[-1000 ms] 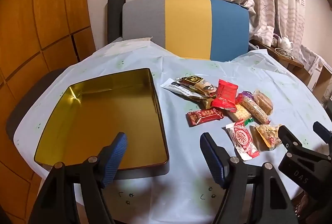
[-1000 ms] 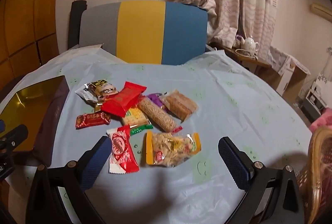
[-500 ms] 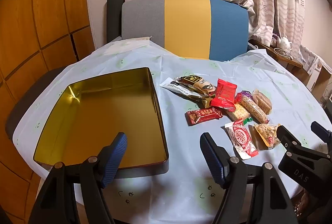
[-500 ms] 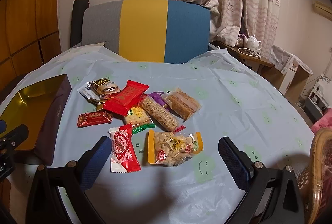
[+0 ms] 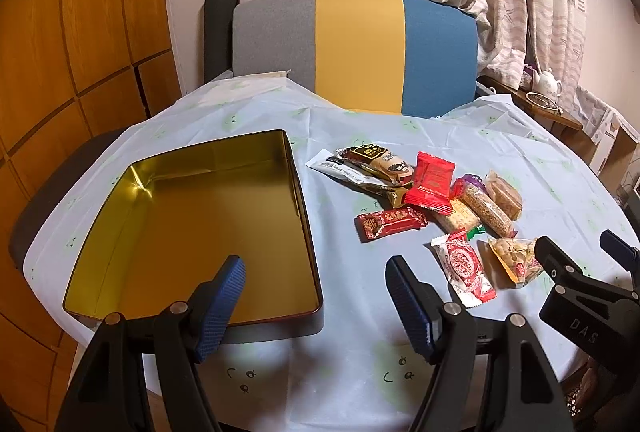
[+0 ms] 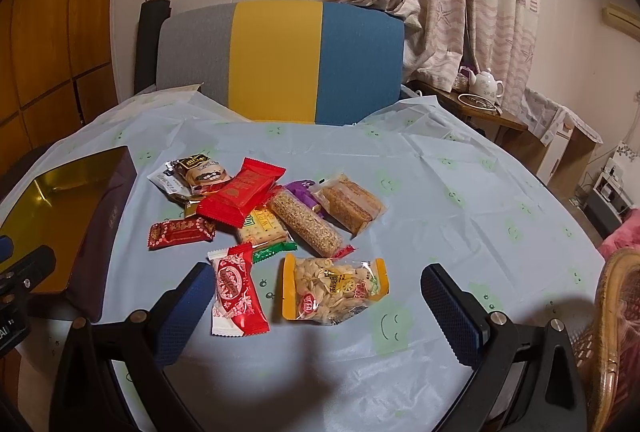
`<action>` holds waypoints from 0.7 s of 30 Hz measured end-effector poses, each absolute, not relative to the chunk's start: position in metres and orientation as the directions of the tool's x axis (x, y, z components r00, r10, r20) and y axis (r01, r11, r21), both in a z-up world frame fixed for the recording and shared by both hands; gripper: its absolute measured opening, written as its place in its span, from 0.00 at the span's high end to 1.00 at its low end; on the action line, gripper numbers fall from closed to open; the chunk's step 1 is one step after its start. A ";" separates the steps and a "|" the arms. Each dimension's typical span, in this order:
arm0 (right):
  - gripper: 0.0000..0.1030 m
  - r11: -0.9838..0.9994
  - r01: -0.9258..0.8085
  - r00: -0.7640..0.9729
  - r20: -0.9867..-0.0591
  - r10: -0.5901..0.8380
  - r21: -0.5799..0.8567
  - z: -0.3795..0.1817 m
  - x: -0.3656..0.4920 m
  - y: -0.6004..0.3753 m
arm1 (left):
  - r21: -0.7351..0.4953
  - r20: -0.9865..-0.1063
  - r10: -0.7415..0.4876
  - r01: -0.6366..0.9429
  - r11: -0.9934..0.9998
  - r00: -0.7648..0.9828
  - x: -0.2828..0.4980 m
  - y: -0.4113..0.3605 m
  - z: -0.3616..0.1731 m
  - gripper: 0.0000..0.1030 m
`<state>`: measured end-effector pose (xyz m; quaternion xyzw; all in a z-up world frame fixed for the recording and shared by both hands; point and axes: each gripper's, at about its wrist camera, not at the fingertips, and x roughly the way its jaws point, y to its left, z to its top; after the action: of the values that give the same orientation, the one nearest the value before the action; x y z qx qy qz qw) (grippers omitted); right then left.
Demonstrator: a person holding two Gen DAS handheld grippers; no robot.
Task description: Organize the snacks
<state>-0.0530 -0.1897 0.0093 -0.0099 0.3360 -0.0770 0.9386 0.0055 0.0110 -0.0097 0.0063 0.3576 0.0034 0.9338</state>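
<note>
— Lying loose on the table, what kind of handling is called for by the snack packets?

— Light, crinkly and slippery handling is to be expected, judging by the film wrappers. The seed packet, set just ahead of the right gripper and between the lines of its jaws, is soft and shifting inside; it is best pinched across its flat middle or at a sealed end. The red-and-white candy packet, just beside the left-hand jaw, is small and may slide when nudged.

— And how are the jaws held?

— Both pairs are spread wide with nothing between them. The left gripper is held over the near rim of the gold tin, which sits empty to the left of the heap.

— What stands in the way?

— Little is seen in the way. Beyond the right jaws the packets overlap: the long red packet rests on the cracker packet, with the sesame bar and the brown cake touching alongside, so neighbours could be dragged along. A striped chair is seen past the table, and a wicker edge close to the right-hand jaw.
</note>
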 end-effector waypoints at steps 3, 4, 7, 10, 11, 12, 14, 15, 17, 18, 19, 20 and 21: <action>0.00 0.987 0.141 0.764 -0.626 -0.154 -0.071 0.010 -0.054 -0.190 | 0.014 -0.668 0.010 0.000 1.000 0.744 0.005 0.010 -0.010 0.28; 0.00 0.988 0.141 0.765 -0.626 -0.154 -0.070 0.010 -0.054 -0.191 | 0.014 -0.669 0.010 -0.001 1.000 0.743 0.006 0.011 -0.010 0.28; 0.00 0.987 0.143 0.764 -0.626 -0.155 -0.070 0.010 -0.054 -0.192 | 0.013 -0.669 0.008 0.001 1.000 0.743 0.005 0.010 -0.010 0.28; 0.00 0.987 0.145 0.766 -0.623 -0.157 -0.070 0.011 -0.055 -0.193 | 0.016 -0.668 0.008 0.003 1.000 0.744 0.005 0.008 -0.010 0.28; 0.00 0.987 0.146 0.768 -0.620 -0.157 -0.069 0.011 -0.055 -0.193 | 0.017 -0.668 0.008 0.004 1.000 0.744 0.005 0.008 -0.010 0.28; 0.00 0.986 0.148 0.770 -0.618 -0.159 -0.069 0.012 -0.055 -0.194 | 0.019 -0.668 0.009 0.005 1.000 0.744 0.004 0.007 -0.010 0.28; 0.00 0.986 0.150 0.771 -0.617 -0.159 -0.067 0.012 -0.055 -0.196 | 0.017 -0.668 0.005 0.009 1.000 0.744 0.004 0.007 -0.010 0.28; 0.00 0.986 0.152 0.771 -0.616 -0.161 -0.068 0.013 -0.055 -0.196 | 0.019 -0.668 0.006 0.009 1.000 0.744 0.004 0.007 -0.009 0.28; 0.00 0.986 0.155 0.773 -0.613 -0.164 -0.068 0.014 -0.056 -0.198 | 0.019 -0.669 0.004 0.012 1.000 0.743 0.004 0.006 -0.009 0.28; 0.00 0.985 0.158 0.773 -0.613 -0.165 -0.067 0.014 -0.055 -0.199 | 0.021 -0.669 0.005 0.012 1.000 0.743 0.004 0.006 -0.009 0.28; 0.00 0.985 0.160 0.774 -0.611 -0.166 -0.066 0.015 -0.055 -0.200 | 0.022 -0.669 0.005 0.013 1.000 0.743 0.004 0.006 -0.009 0.28; 0.00 0.984 0.163 0.775 -0.609 -0.170 -0.067 0.016 -0.055 -0.201 | 0.021 -0.669 0.003 0.015 1.000 0.743 0.004 0.005 -0.009 0.28; 0.00 0.984 0.165 0.776 -0.607 -0.172 -0.068 0.016 -0.055 -0.201 | 0.022 -0.669 0.003 0.016 1.000 0.743 0.004 0.005 -0.009 0.28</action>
<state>-0.0549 -0.2015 0.0163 -0.0056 0.3228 -0.0892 0.9422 0.0036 0.0052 -0.0092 0.0131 0.3584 -0.0033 0.9335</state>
